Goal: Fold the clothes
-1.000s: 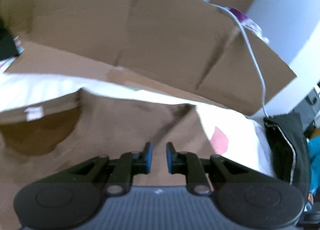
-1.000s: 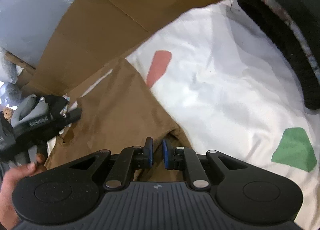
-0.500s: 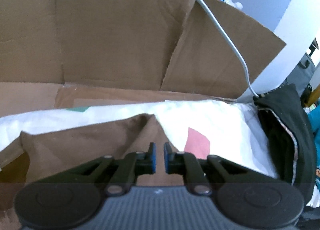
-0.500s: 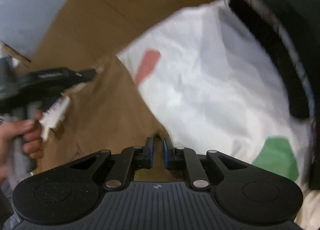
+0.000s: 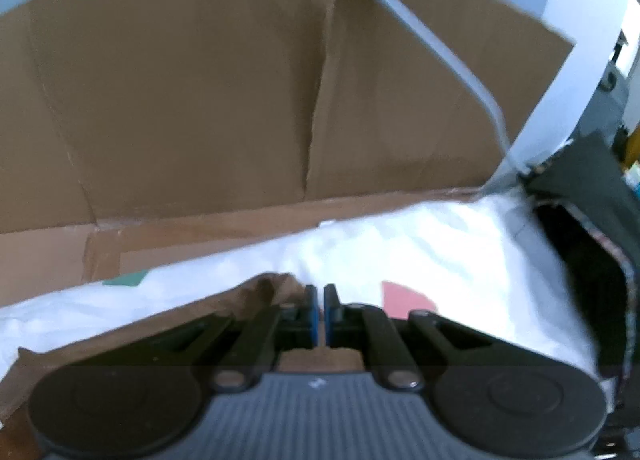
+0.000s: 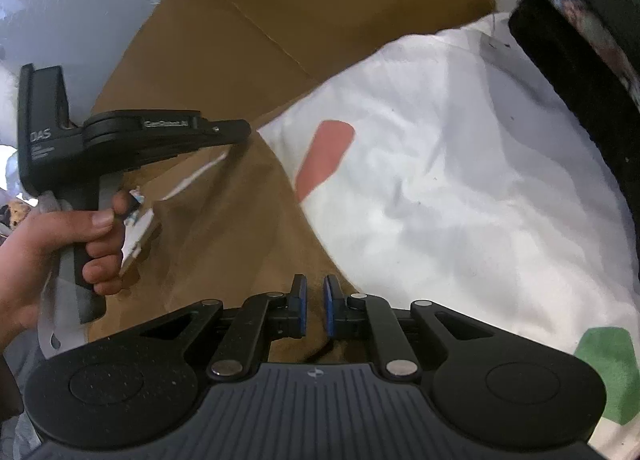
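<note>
A brown garment [image 5: 120,340] lies spread on a white sheet [image 5: 440,252] with pink and green shapes. My left gripper [image 5: 319,308] is shut at the garment's far corner, where the cloth bunches up against its pads. From the right wrist view, a hand [image 6: 48,236] holds that left gripper [image 6: 242,129], its tip on the corner of the garment [image 6: 240,227]. A white label [image 6: 138,236] shows beside the hand. My right gripper [image 6: 314,306] sits at the garment's near right edge, its blue pads almost together with a fold of brown cloth between them.
A tall cardboard wall [image 5: 200,99] stands right behind the sheet. A white cable [image 5: 440,51] runs down over it. A black padded item [image 6: 580,39] lies along the sheet's right side. The sheet [image 6: 440,179] to the right of the garment is bare.
The left gripper swung across the garment to its far corner, rolled level, and its jaws closed there. The right gripper stayed where it was.
</note>
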{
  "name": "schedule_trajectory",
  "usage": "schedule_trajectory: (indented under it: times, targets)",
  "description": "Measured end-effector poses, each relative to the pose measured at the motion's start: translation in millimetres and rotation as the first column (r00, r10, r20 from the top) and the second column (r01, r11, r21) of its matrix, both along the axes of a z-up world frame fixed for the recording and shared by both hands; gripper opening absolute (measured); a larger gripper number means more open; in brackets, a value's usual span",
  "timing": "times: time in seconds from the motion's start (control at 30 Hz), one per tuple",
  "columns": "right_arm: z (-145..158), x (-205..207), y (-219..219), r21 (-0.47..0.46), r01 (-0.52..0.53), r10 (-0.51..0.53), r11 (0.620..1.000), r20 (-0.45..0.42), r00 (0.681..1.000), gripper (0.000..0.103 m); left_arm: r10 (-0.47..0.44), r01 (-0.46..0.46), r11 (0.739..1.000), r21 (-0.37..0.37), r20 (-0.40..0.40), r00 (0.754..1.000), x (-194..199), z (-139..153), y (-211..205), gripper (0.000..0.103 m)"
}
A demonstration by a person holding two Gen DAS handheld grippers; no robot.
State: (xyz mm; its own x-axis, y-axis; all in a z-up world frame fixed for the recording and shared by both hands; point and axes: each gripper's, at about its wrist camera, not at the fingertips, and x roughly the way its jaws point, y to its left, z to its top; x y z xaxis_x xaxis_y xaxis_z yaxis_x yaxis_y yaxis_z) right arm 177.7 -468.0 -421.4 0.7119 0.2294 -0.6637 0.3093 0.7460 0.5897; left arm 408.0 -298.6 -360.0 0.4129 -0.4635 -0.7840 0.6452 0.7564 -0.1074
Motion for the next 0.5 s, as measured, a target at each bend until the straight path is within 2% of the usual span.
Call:
schedule_trajectory:
  times: [0.17, 0.3, 0.5]
  targets:
    - [-7, -4, -2, -0.016, 0.006, -0.006, 1.0, 0.007, 1.0, 0.009, 0.011, -0.011, 0.999, 0.037, 0.0, 1.0, 16, -24, 3, 0.001]
    - [-10, -6, 0, -0.029, 0.006, -0.006, 1.0, 0.001, 1.0, 0.004, 0.003, -0.003, 1.0, 0.015, 0.013, 1.0, 19, -30, 1, 0.001]
    - [-7, -16, 0, -0.048, 0.007, -0.007, 0.999, -0.005, 1.0, 0.004, -0.012, 0.012, 1.0, -0.024, 0.003, 1.0, 25, -32, -6, 0.002]
